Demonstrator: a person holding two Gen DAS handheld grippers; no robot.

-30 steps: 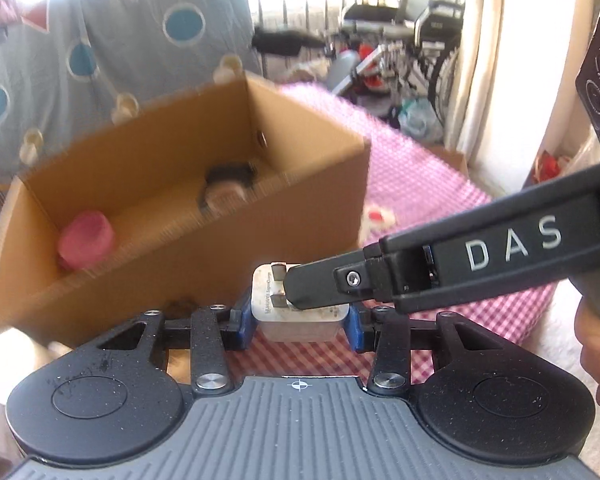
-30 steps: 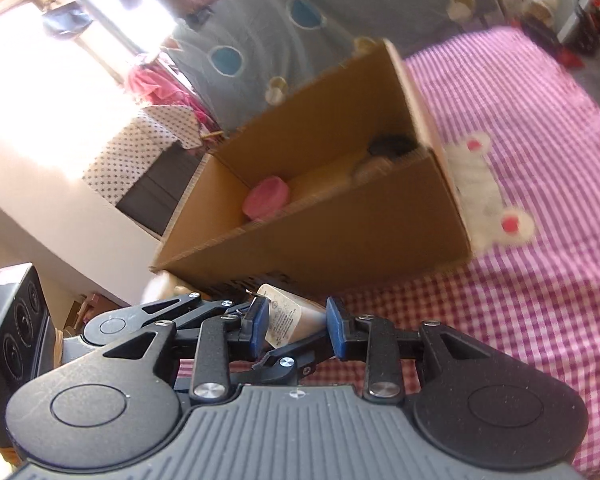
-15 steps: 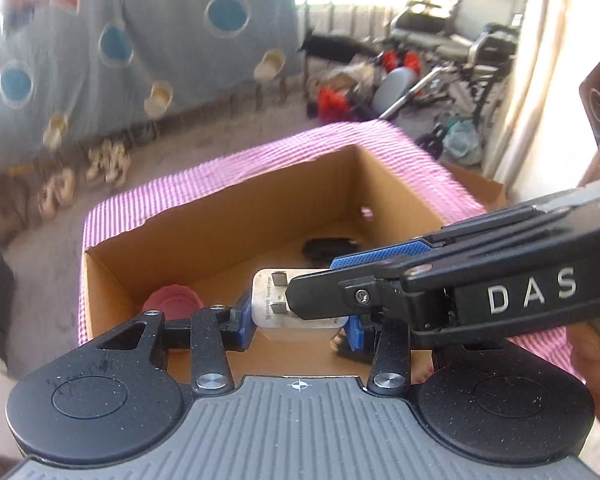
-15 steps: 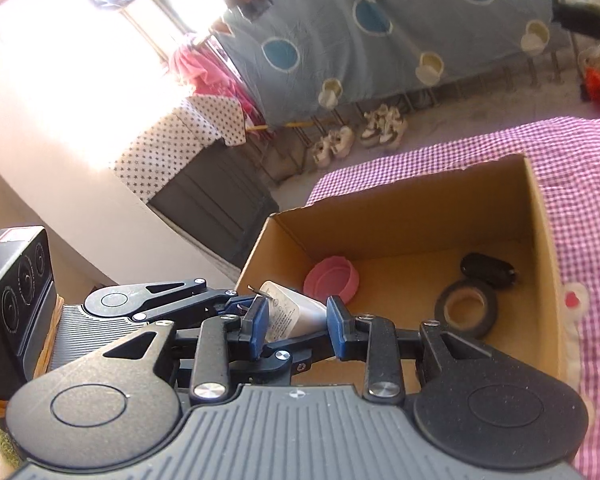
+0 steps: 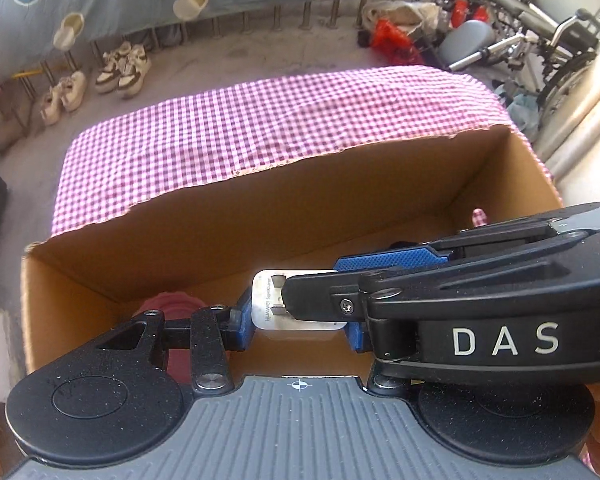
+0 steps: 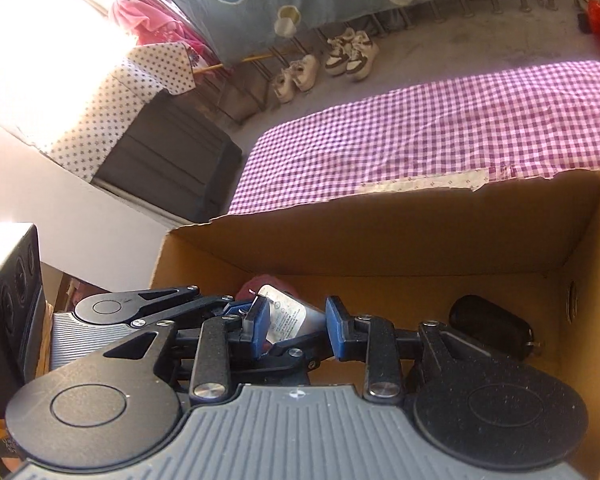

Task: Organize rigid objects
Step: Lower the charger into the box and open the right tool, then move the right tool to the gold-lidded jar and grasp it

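Both grippers hold one white plug charger [image 5: 268, 308] over the open cardboard box [image 5: 260, 216]. My left gripper [image 5: 298, 322] is shut on the charger across its sides. My right gripper [image 6: 296, 328] comes in from the right and its blue pads sit against the same charger [image 6: 286, 318]. A pink lid [image 5: 172, 306] lies on the box floor under the left gripper. A black key fob [image 6: 492, 332] lies at the right of the box floor [image 6: 420, 264].
The box stands on a table with a pink checked cloth [image 5: 280, 120]. Beyond it are the concrete floor, shoes [image 5: 120, 68] and a wheelchair [image 5: 540, 20]. A dark cabinet [image 6: 168, 160] stands left of the table.
Both grippers have carried the charger up from in front of the box, over its near wall, and now tilt down over the box's inside.
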